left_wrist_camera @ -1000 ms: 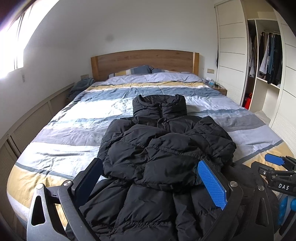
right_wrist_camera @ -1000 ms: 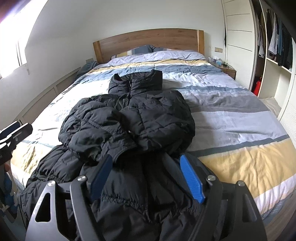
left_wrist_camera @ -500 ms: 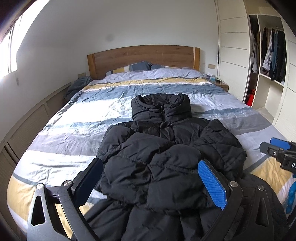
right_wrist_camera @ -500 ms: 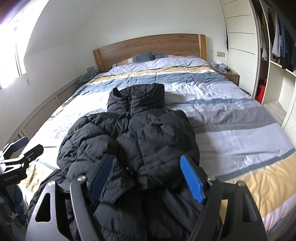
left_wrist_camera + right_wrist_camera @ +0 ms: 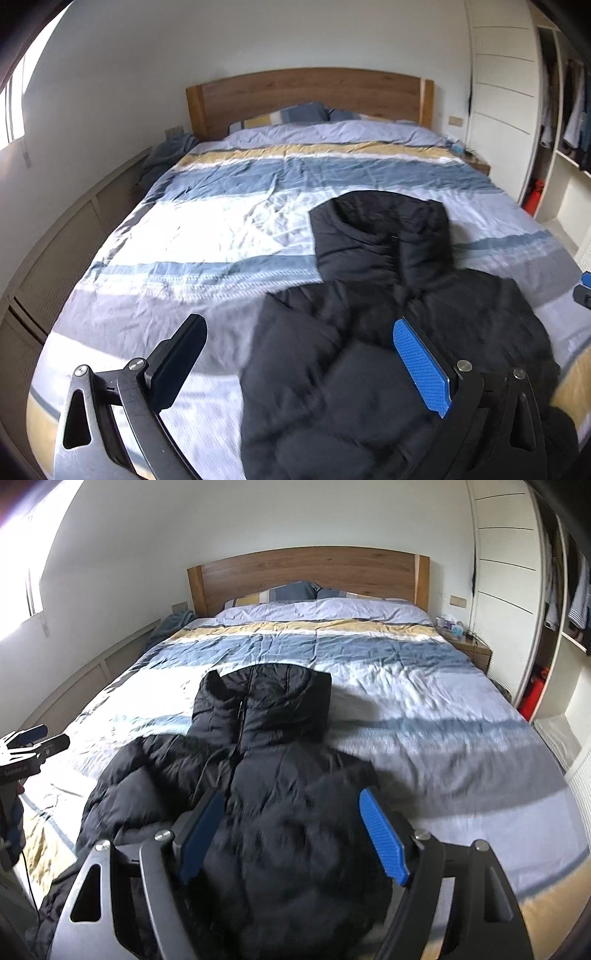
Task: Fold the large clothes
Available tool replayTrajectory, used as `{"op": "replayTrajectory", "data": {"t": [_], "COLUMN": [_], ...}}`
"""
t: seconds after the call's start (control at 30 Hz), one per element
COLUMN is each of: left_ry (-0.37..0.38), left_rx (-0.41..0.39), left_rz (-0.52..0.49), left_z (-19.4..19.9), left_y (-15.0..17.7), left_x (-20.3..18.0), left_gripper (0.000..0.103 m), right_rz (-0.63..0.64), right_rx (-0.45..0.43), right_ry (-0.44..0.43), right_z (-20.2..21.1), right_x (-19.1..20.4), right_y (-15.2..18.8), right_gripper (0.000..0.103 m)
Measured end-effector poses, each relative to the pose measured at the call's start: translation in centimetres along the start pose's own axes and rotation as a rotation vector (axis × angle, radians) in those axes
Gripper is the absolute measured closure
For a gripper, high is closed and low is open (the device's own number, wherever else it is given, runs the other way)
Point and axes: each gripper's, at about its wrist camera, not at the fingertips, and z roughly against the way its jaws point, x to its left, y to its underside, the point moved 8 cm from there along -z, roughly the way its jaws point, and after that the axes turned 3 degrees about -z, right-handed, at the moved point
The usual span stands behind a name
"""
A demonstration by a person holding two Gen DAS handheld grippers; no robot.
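- Bed [image 5: 221,236], striped duvet in blue, white, grey and yellow, is filling most of both views; wooden headboard [image 5: 306,576] is standing at the far end, pillows beneath it.
- Open wardrobe [image 5: 569,602] is running along the right side, clothes hanging inside; small nightstand [image 5: 467,642] is sitting beside the bed's far right corner.
- Black puffer jacket [image 5: 280,782] is lying on the near half of the bed, front up, zipper running down the middle, hood [image 5: 380,236] pointing toward the headboard. Sleeves appear to be folded in over the chest, though the near part is blurring. Lower hem is reaching the bed's near edge; whether it is hanging over, cannot tell.
- Handling judgement: quilted and padded, so likely light for its bulk, soft, springy; the shell looks smooth and probably slippery. Folds will tend to puff back open. Best hold looks like a pinch through a bunched edge at the hem corners or the shoulder seams, not the flat quilted panels.
- Left gripper [image 5: 299,365] is hovering above the jacket's left side, jaws spread wide, nothing between them.
- Right gripper [image 5: 291,830] is hanging above the jacket's middle, jaws likewise released and empty; fabric is showing below, not pinched.
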Motion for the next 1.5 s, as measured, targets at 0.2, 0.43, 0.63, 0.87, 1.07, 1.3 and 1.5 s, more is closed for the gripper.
{"op": "replayTrajectory", "data": {"t": [0.2,0.43,0.63,0.87,1.07,1.3,1.5], "left_ry": [0.072,0.113,0.147,0.180,0.226,0.296,0.309], "left_rx": [0.079,0.176,0.200,0.208,0.199,0.246,0.255], "left_rz": [0.070,0.120,0.200,0.275,0.320,0.329,0.277], "left_z": [-7.4,-16.7,-22.9,-29.2,-33.1,-35.7,-34.4], "left_y": [-4.3,-6.8,-8.6,-9.9,-10.2,-9.3,-9.1], "left_x": [2.5,2.4,1.7,0.6,-0.8,-3.3,-4.5], "left_gripper": [0.006,0.011,0.011,0.011,0.011,0.037,0.080], "right_rz": [-0.023,-0.069,-0.189,-0.247,-0.255,-0.248,-0.237], "right_rx": [0.032,0.067,0.075,0.081,0.106,0.126,0.173], "right_ry": [0.004,-0.001,-0.060,-0.103,-0.139,-0.184,-0.221], "right_z": [-7.8,-17.5,-24.2,-30.3,-34.7,-37.1,-36.3], "right_x": [-1.6,-2.9,-4.0,-4.8,-4.3,-3.5,-2.5], "right_y": [-5.0,-8.8,-11.1,-12.4,-12.4,-11.7,-11.8], "right_gripper": [0.028,0.028,0.028,0.028,0.028,0.043,0.083]}}
